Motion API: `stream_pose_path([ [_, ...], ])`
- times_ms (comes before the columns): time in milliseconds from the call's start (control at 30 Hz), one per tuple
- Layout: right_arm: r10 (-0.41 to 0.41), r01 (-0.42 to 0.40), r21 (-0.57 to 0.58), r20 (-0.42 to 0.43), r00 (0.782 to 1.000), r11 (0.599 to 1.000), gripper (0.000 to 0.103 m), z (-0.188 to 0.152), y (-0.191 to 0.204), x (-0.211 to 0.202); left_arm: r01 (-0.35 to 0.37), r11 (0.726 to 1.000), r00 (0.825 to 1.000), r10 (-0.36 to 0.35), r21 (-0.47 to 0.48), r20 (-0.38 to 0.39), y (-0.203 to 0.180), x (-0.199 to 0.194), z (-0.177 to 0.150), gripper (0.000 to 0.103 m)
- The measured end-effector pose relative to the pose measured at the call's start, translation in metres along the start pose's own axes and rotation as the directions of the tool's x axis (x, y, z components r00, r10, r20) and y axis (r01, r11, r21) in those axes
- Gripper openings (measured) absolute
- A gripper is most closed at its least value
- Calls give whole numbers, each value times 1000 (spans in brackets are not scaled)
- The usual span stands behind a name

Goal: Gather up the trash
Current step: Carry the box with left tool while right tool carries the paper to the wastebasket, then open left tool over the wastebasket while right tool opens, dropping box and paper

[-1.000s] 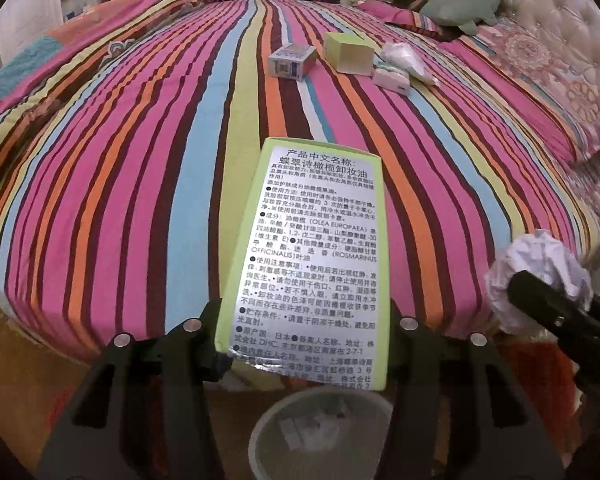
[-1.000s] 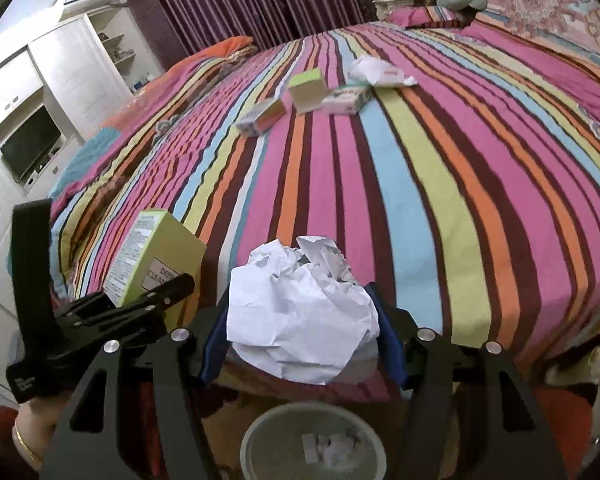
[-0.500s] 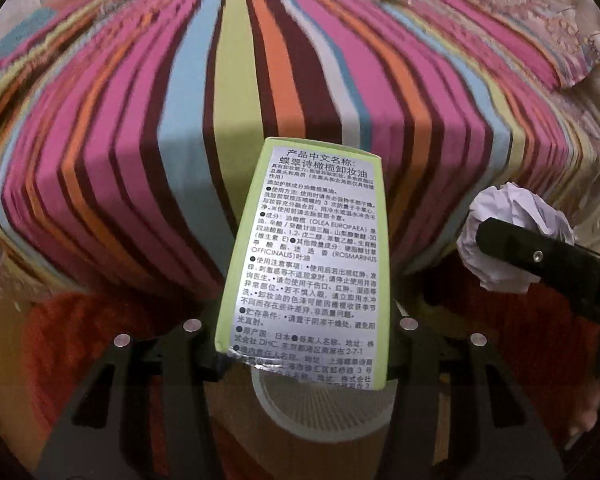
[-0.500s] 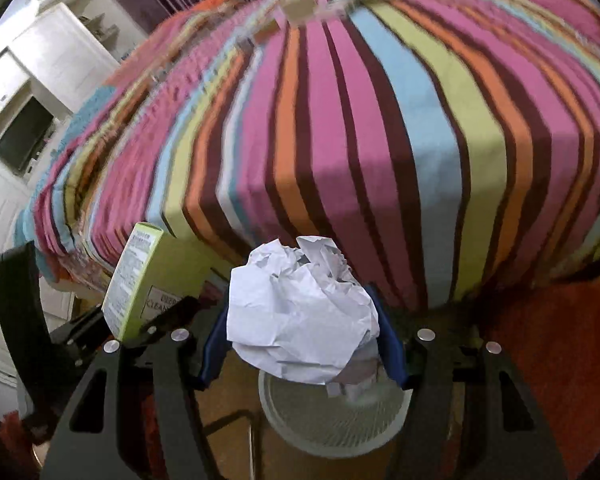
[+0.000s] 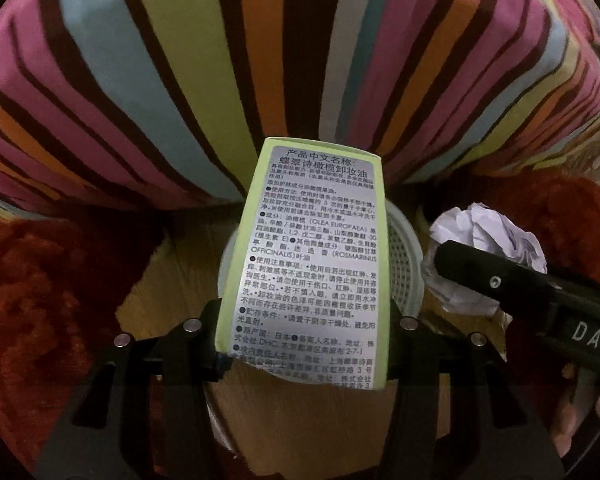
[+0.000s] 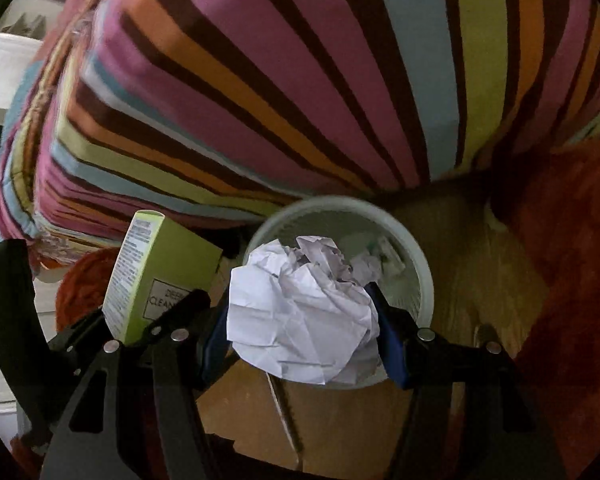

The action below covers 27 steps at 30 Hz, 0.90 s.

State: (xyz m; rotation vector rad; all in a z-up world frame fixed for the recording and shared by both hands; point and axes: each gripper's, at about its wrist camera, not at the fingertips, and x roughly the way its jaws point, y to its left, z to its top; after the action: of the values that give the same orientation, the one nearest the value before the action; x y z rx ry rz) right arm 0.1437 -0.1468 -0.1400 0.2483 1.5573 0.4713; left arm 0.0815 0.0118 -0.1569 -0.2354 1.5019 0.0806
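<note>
My left gripper is shut on a tall green carton with a silver printed label, and it hangs over the pale mesh waste bin on the floor. In the right wrist view the same green carton shows at the left, beside my right gripper, which is shut on a crumpled white paper ball. That ball hangs over the near rim of the waste bin, which holds bits of paper. The paper ball also appears at the right of the left wrist view.
The striped bedspread hangs down just behind the bin and fills the upper half of both views. Red shaggy rugs lie on the wooden floor on both sides of the bin. A white cabinet stands at far left.
Both grippers have come down from bed height to just above the bin, tilting downward. The bed top with its boxes has left view; the bin now sits under the carton and paper ball.
</note>
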Motion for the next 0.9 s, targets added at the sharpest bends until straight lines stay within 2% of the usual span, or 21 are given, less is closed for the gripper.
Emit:
stream_pose_path([
  [167, -30, 33, 34, -79, 996, 999, 60, 2, -6, 22, 9, 1000, 996, -10, -12, -86, 0, 23, 7, 50],
  [400, -95, 104, 44, -171, 981, 994, 60, 6, -11, 54, 23, 998, 977, -34, -59, -208, 6, 58, 2, 50],
  [567, -134, 152, 66, -220, 966, 986, 60, 7, -20, 71, 8, 997, 966, -26, -71, -259, 11, 76, -2, 50],
  [900, -141, 177, 96, -300, 944, 979, 60, 8, -35, 94, 6, 993, 935, -47, -119, -352, 10, 105, -5, 51],
])
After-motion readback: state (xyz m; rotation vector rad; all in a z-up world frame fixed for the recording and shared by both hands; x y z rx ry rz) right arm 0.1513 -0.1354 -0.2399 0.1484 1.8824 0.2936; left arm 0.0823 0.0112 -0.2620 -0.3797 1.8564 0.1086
